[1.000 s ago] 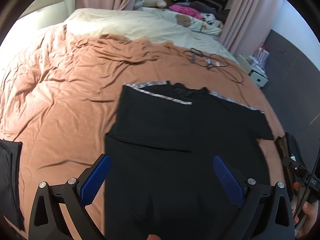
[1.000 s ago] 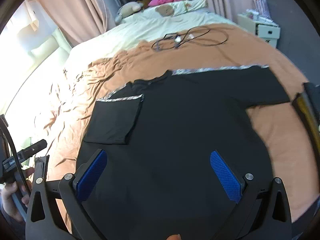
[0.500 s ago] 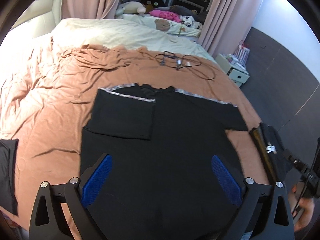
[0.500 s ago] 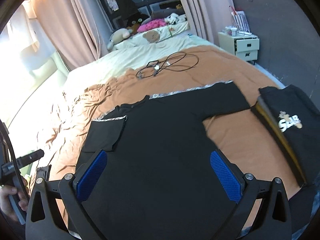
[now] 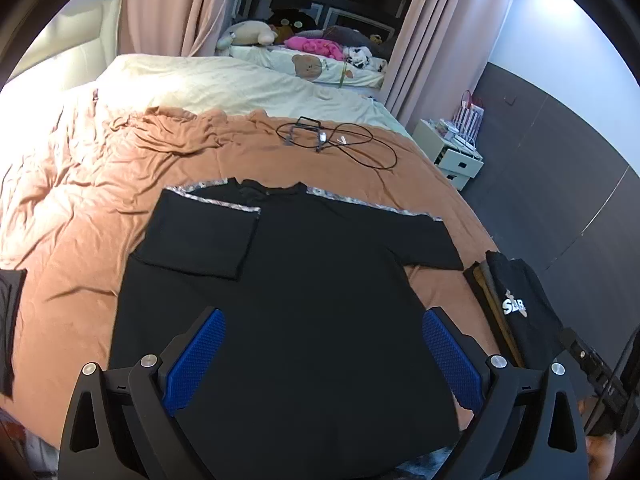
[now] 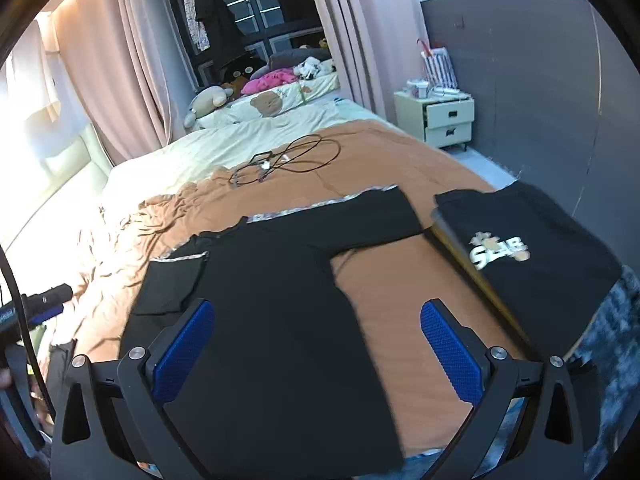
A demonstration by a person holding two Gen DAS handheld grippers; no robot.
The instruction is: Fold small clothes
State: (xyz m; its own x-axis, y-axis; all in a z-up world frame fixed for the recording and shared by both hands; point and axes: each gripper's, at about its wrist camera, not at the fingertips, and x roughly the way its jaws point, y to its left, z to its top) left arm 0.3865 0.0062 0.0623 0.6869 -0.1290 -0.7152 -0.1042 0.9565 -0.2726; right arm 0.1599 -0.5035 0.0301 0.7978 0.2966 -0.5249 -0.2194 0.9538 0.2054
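Note:
A black T-shirt [image 5: 304,288] with patterned shoulder trim lies flat on the orange bedspread [image 5: 80,200]. Its left sleeve [image 5: 200,236] is folded inward over the body; the right sleeve [image 5: 424,240] lies spread out. It also shows in the right wrist view [image 6: 272,304]. My left gripper [image 5: 324,354] is open and empty, held above the shirt's lower part. My right gripper [image 6: 316,350] is open and empty above the shirt's right side and hem.
A folded black garment with a white print [image 6: 528,256] lies on a stack at the bed's right edge. A tangle of black cables [image 5: 332,140] lies beyond the shirt. A dark cloth [image 5: 10,320] lies at the left edge. A white nightstand [image 6: 440,118] stands by the grey wall.
Both grippers have pulled back and risen away from the shirt, so more of the bed and room shows. The shirt has not moved. Both stay open.

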